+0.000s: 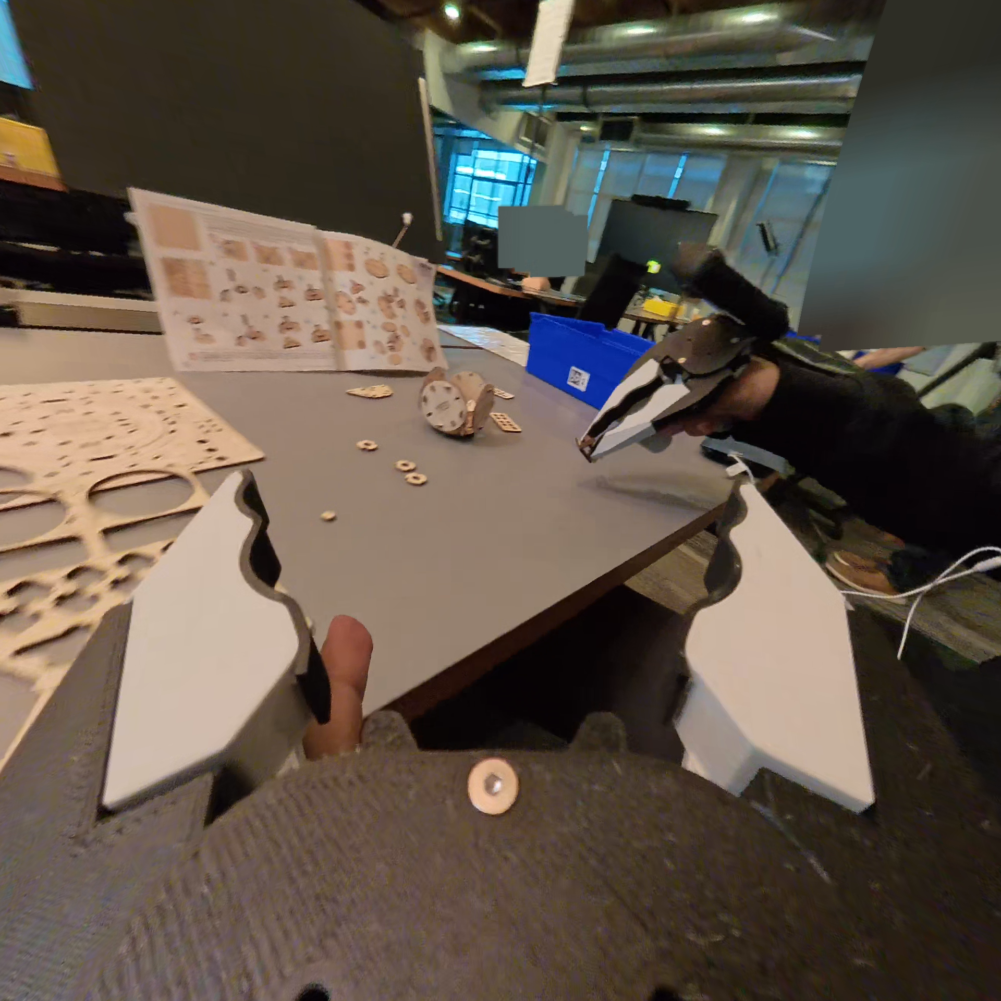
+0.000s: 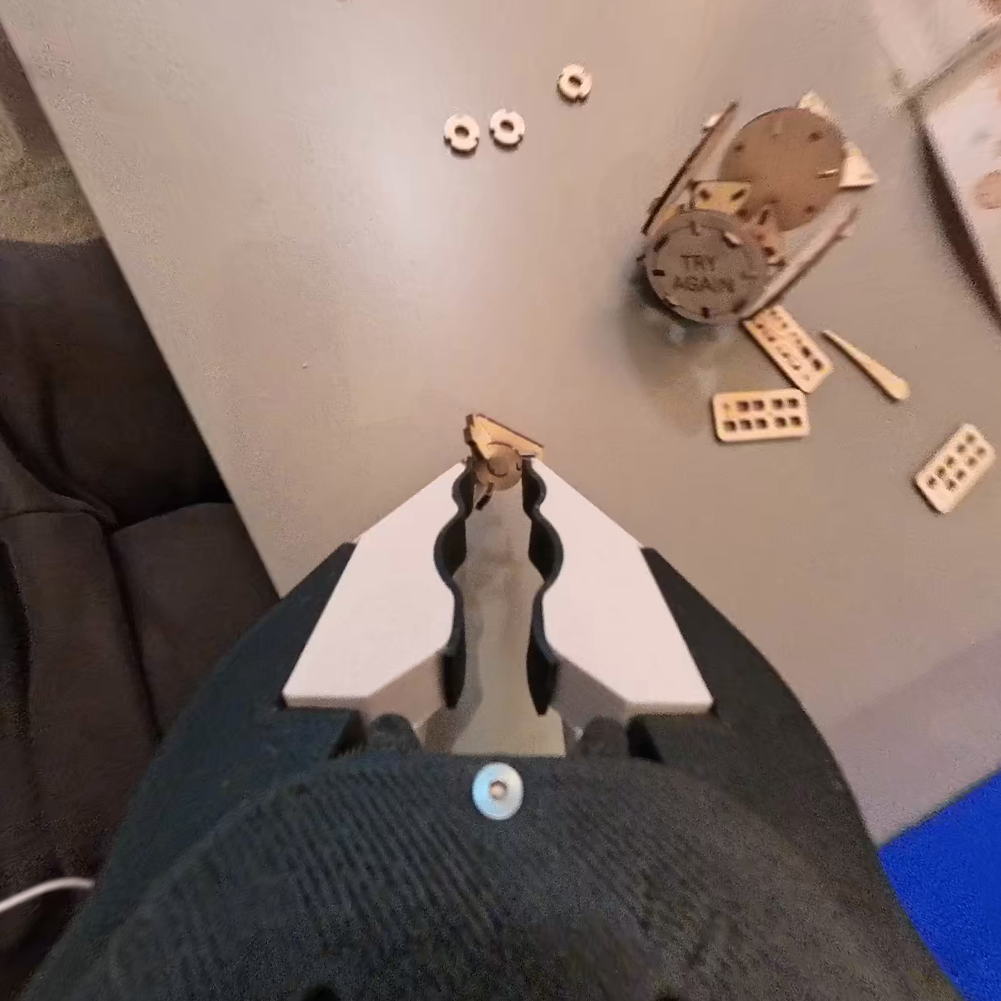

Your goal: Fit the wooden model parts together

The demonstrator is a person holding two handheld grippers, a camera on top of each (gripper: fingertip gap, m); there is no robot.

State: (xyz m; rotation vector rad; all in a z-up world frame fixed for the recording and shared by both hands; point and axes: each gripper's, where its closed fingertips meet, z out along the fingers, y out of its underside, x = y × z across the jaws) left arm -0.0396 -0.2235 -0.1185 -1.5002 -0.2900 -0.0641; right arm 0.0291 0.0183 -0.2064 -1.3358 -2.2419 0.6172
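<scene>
The left claw (image 1: 487, 536) is standing wide open and gripping nothing, hovering over the near edge of the grey surface (image 1: 487, 569), well short of the round wooden assembly (image 1: 455, 403). Right of that assembly, the right claw (image 2: 495, 468) is pinching a small wooden part (image 2: 498, 447) at its fingertips, clear above the surface, apparently for fitting.

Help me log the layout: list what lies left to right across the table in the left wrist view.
Flat punched-out plywood sheet → open instruction booklet → small wooden rings → round wooden drum assembly → blue plastic bin → right gripper.
</scene>
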